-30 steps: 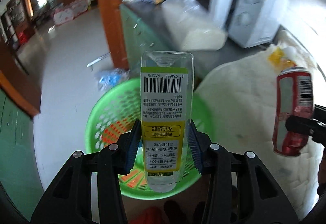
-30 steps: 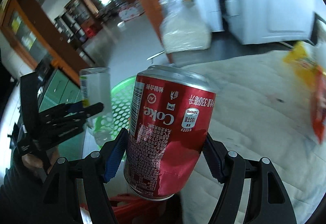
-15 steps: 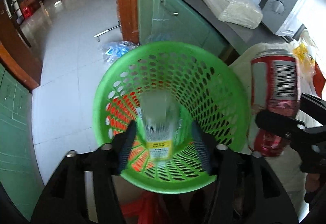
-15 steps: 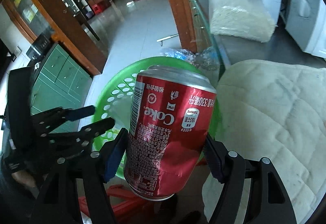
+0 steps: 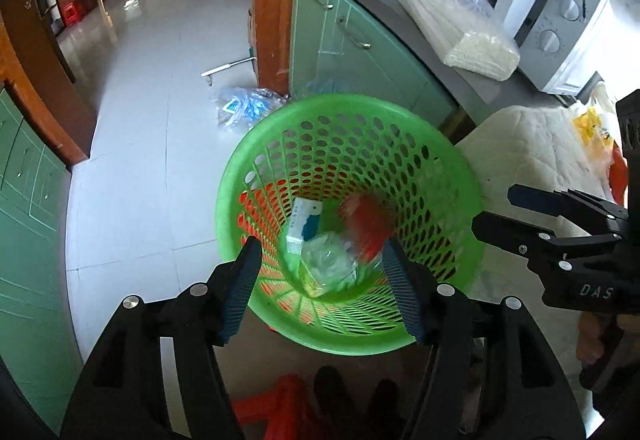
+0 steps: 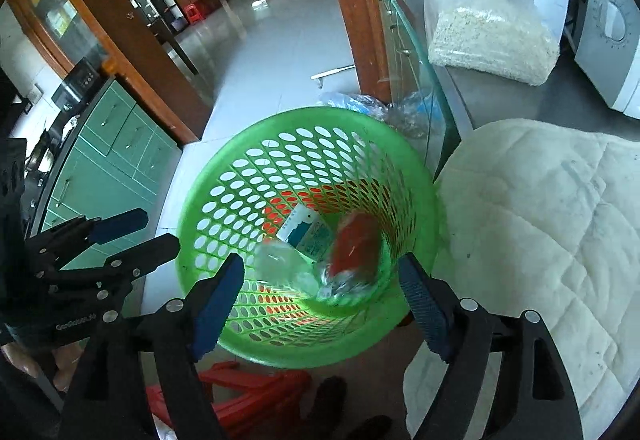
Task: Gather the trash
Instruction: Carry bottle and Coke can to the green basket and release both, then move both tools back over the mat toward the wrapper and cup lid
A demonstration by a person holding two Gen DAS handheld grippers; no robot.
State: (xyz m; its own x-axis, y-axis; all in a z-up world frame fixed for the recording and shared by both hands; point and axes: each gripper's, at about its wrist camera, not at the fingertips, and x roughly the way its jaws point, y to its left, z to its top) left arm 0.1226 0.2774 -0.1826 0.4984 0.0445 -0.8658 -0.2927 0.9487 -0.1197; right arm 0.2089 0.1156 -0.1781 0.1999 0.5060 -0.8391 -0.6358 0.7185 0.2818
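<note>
A green perforated basket (image 5: 280,143) (image 6: 224,167) stands below both grippers. Inside it lie a red Coke can (image 5: 366,226) (image 6: 356,244), blurred in motion, a clear plastic bottle (image 5: 332,264) (image 6: 288,268) and a white and blue carton (image 5: 304,226) (image 6: 308,234). My left gripper (image 5: 320,280) is open and empty above the basket's near rim. My right gripper (image 6: 320,300) is open and empty above the basket too. Each gripper shows in the other's view, the right one (image 5: 516,211) and the left one (image 6: 148,232).
A padded cream cloth (image 5: 536,159) (image 6: 540,220) covers the counter to the right. A bag of white grains (image 5: 460,27) (image 6: 492,35) and a microwave (image 5: 560,15) stand behind it. Green cabinets (image 5: 352,39), a blue plastic bag on the floor (image 5: 248,107) and a red stool (image 6: 248,396) surround the basket.
The left gripper opened and dropped the bottle into the basket, then the right gripper opened and dropped the can in. Both jaws now stand wide and empty.
</note>
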